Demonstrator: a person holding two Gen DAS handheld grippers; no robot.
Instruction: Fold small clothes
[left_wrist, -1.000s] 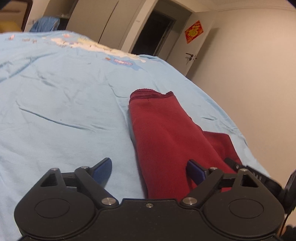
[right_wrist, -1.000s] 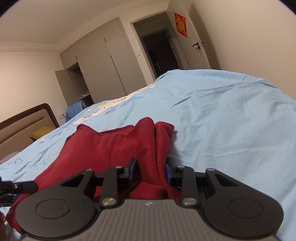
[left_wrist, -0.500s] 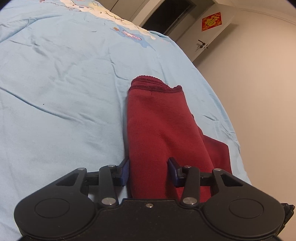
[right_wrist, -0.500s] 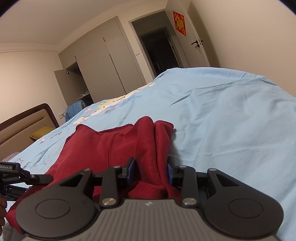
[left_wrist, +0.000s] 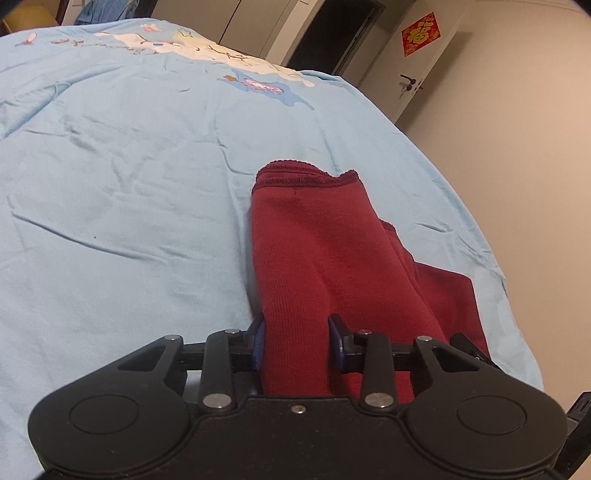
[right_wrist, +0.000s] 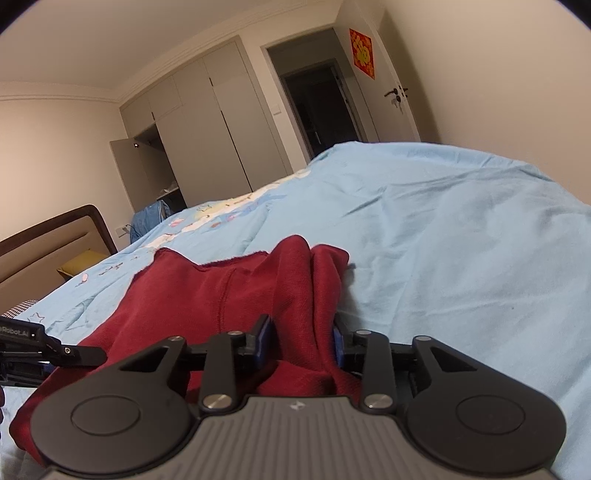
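A dark red garment (left_wrist: 317, 251) lies partly folded on the light blue bedsheet (left_wrist: 122, 177), its hemmed end pointing away from me. My left gripper (left_wrist: 297, 341) is shut on the near end of its folded part, red cloth bunched between the blue pads. In the right wrist view the same red garment (right_wrist: 207, 295) spreads to the left, and my right gripper (right_wrist: 301, 343) is shut on a raised fold of it. The left gripper's body (right_wrist: 33, 343) shows at that view's left edge.
The bed's right edge (left_wrist: 491, 258) drops off close to the garment, with a beige wall beyond. A headboard (right_wrist: 51, 240), wardrobe doors (right_wrist: 210, 122), a dark doorway (right_wrist: 317, 107) and a door with a red paper square (right_wrist: 362, 51) lie farther off. Blue clothing (right_wrist: 147, 221) is heaped by the wardrobe.
The left gripper went from wide open beside the garment to shut on its near end. The right gripper has kept its hold on the fold and barely moved.
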